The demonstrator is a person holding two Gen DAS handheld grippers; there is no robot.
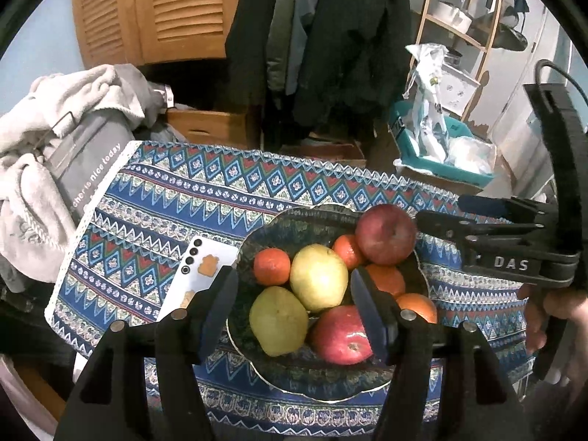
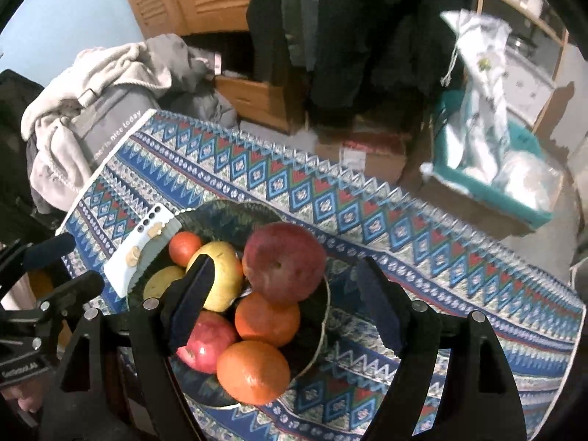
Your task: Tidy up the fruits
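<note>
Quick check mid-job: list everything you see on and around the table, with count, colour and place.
bowl: one, dark patterned, on the tablecloth.
apples: two, red, in the bowl, one on top.
pears: two, yellow-green, in the bowl.
oranges: four visible, orange, in the bowl.
phone: one, white, beside the bowl.
tablecloth: one, blue patterned, covering the table.
clothes: pale heap, past the table's edge.
left gripper: open, above the bowl, holding nothing.
right gripper: open, above the bowl, holding nothing.
</note>
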